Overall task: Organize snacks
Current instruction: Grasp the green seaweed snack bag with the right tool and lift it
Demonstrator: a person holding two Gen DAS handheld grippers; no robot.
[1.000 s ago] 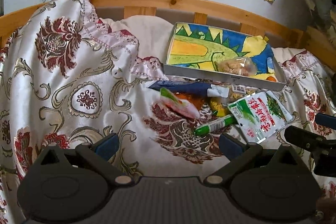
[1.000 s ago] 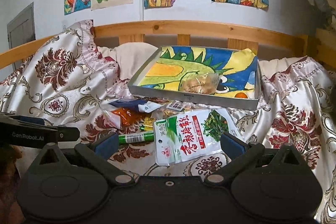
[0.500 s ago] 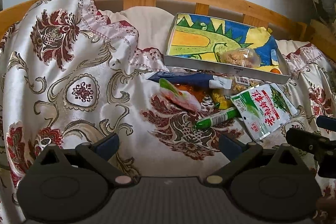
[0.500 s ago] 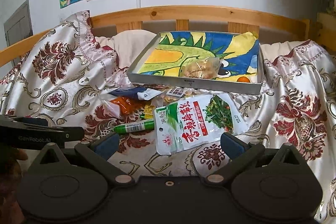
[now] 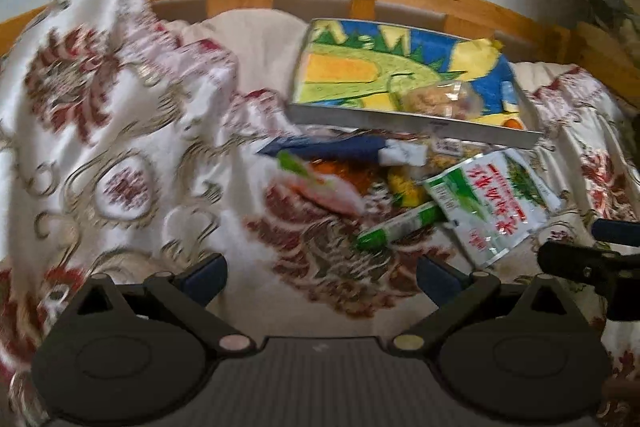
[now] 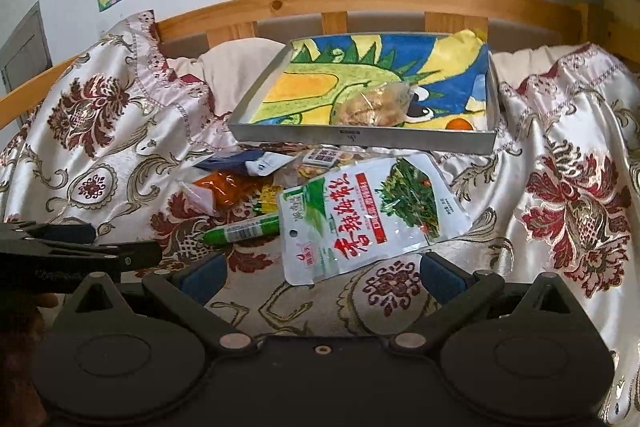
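While both grippers hover spread wide and empty, left gripper [image 5: 322, 273] and right gripper [image 6: 324, 273], the snack pile lies on the bedspread [image 6: 560, 155] just before the tray [image 6: 360, 139]. Green-white pouch [image 6: 368, 215] (red lettering) overlaps a green stick pack [image 6: 240, 231]; a clear bag [image 6: 374, 103] sits in the tray.

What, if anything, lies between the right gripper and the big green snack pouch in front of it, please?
Nothing: in the right wrist view only bare patterned bedspread separates the open right gripper from the green snack pouch.
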